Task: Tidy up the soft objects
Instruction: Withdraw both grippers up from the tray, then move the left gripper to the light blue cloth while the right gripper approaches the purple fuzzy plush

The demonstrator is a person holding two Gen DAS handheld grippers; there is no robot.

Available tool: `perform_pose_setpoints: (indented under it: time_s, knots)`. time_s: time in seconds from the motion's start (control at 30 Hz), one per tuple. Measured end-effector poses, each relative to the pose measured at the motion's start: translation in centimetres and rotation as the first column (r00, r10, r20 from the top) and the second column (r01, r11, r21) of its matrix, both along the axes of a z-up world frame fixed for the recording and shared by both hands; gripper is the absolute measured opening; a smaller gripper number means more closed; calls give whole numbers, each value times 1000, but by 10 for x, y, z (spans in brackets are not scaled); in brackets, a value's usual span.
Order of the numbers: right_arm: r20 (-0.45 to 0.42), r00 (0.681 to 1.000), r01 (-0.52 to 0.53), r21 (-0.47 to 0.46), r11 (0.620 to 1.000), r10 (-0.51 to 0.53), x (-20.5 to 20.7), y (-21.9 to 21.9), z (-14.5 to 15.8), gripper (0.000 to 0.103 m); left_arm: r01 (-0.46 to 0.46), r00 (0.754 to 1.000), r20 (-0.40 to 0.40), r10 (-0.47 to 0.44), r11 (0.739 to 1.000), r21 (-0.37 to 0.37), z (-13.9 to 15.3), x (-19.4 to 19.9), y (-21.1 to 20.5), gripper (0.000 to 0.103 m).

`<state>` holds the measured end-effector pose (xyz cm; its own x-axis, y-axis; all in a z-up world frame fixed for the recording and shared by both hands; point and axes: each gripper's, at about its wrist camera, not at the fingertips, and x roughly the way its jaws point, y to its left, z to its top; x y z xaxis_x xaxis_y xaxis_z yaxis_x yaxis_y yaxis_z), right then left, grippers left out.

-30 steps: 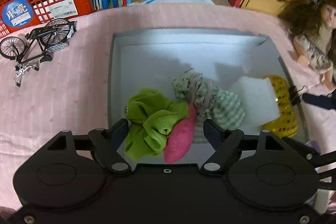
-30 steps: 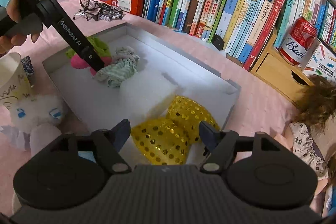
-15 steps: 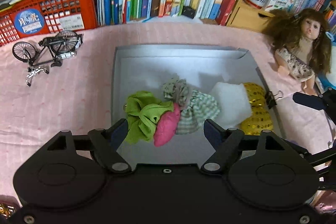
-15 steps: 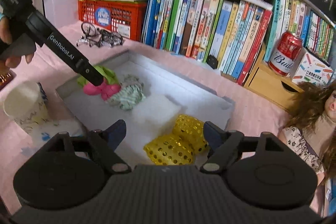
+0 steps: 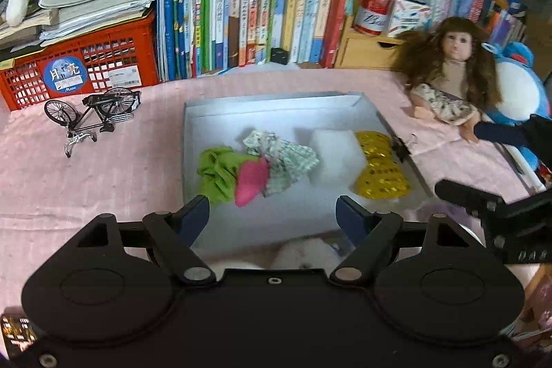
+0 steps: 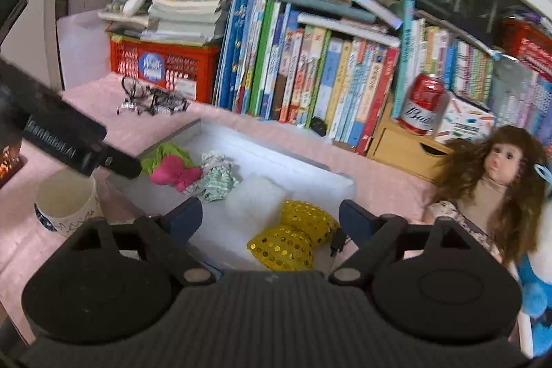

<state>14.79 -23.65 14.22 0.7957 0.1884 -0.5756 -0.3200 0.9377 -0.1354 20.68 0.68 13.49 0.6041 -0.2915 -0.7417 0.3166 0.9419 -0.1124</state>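
Both the left hand-held gripper point(image 5: 272, 212) and the right hand-held gripper point(image 6: 270, 216) gape wide, empty; the tray point(image 5: 276, 107) holds a green scrunchie point(image 5: 217, 169) (touching a pink one point(image 5: 252, 181)).

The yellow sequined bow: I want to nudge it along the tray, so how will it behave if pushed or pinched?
The yellow sequined bow looks puffy, so it probably squashes rather than resists. Its shiny sequins may slip between pads. It seems light and may slide on the smooth tray.
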Motion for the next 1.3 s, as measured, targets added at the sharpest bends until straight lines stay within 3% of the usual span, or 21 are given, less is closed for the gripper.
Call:
perform_pose_setpoints:
  time_s: [0.2, 0.73, 0.97, 1.3]
  knots:
    - [55, 998, 26, 70, 997, -30, -35, -12, 4, 95, 37, 997, 71, -35, 999, -25, 0, -44, -2, 80]
    - [154, 985, 56, 100, 993, -71, -99, -25, -12, 96, 40, 980, 199, -19, 994, -101, -23, -128, -3, 85]
    - [196, 968, 134, 115, 984, -155, -121, -46, -28, 103, -9, 959, 281, 25, 998, -59, -46, -162, -2, 90]
    - [162, 954, 234, 115, 965, -251, -124, -74, -65, 103, -82, 945, 314, 84, 996, -20, -87, -184, -2, 93]
